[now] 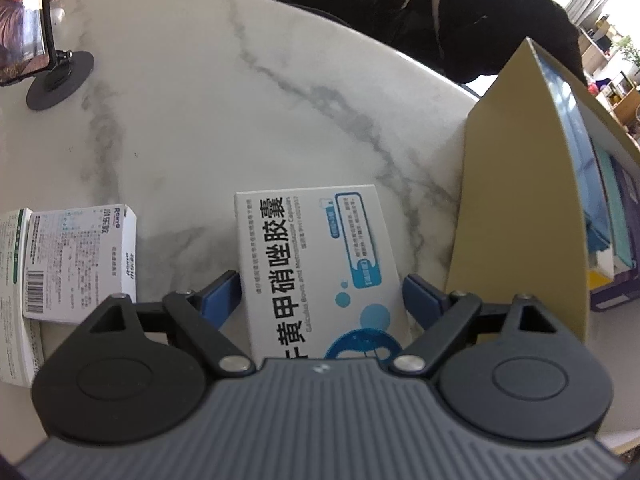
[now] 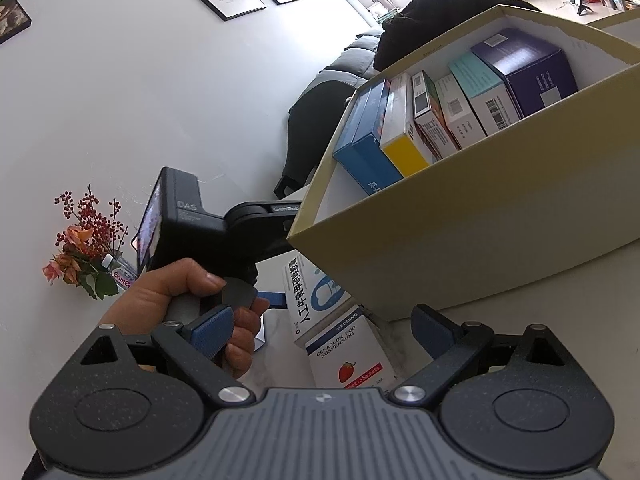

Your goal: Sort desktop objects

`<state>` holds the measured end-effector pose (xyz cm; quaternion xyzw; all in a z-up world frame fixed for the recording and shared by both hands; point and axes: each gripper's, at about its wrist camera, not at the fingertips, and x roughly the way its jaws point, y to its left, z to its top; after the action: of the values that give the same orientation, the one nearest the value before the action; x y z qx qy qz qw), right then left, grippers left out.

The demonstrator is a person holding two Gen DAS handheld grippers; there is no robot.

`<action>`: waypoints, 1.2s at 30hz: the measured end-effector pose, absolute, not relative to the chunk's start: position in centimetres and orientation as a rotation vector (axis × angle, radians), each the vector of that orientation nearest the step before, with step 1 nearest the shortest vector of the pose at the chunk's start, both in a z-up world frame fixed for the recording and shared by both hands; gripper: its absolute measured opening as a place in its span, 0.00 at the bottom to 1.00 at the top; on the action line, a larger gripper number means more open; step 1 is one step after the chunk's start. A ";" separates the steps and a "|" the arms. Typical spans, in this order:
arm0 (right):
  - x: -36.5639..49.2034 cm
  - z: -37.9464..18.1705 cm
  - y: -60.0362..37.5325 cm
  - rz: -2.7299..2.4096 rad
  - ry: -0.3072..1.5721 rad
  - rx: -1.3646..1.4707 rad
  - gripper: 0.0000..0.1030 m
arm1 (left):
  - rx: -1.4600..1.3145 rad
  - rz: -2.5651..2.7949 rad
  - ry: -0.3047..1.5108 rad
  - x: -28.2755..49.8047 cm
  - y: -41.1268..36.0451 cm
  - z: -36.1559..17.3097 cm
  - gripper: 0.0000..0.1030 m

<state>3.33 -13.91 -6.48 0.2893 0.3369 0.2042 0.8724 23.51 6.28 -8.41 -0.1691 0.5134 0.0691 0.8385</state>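
The left gripper (image 1: 320,294) has its jaws spread wide on either side of a white medicine box with blue circles (image 1: 316,264); the blue pads (image 1: 222,298) stand just beside the box's long edges, and contact cannot be made out. The box lies flat on the marble table (image 1: 240,100). To the left of it two more white boxes (image 1: 80,264) lie side by side, touching. To the right rises the tan wall of a cardboard box (image 1: 516,200).

The right gripper (image 2: 322,332) is also wide open, holding nothing, hovering over a strawberry-marked box (image 2: 348,352) that lies beside the blue-circled one (image 2: 312,292). Ahead of its left finger a hand (image 2: 192,300) wraps the left gripper's grey handle, thumb on top, fingers curled underneath. The cardboard box (image 2: 460,232) holds a row of medicine boxes (image 2: 440,116) standing on edge, packed together. A bunch of flowers (image 2: 84,248) stands by the wall
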 end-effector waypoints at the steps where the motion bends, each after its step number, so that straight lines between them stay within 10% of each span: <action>1: 3.3 -6.5 -13.9 0.426 0.704 0.605 0.93 | -0.348 0.149 1.090 23.6 6.1 -8.5 0.86; 36: 6.4 -6.3 -8.9 0.503 0.759 0.493 0.79 | -0.724 -0.274 0.867 16.5 16.5 -10.5 0.82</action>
<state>6.42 -8.85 -6.33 0.2354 0.3630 0.2404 0.8689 16.46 16.51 -10.49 -0.3418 0.4093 -0.1295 0.8360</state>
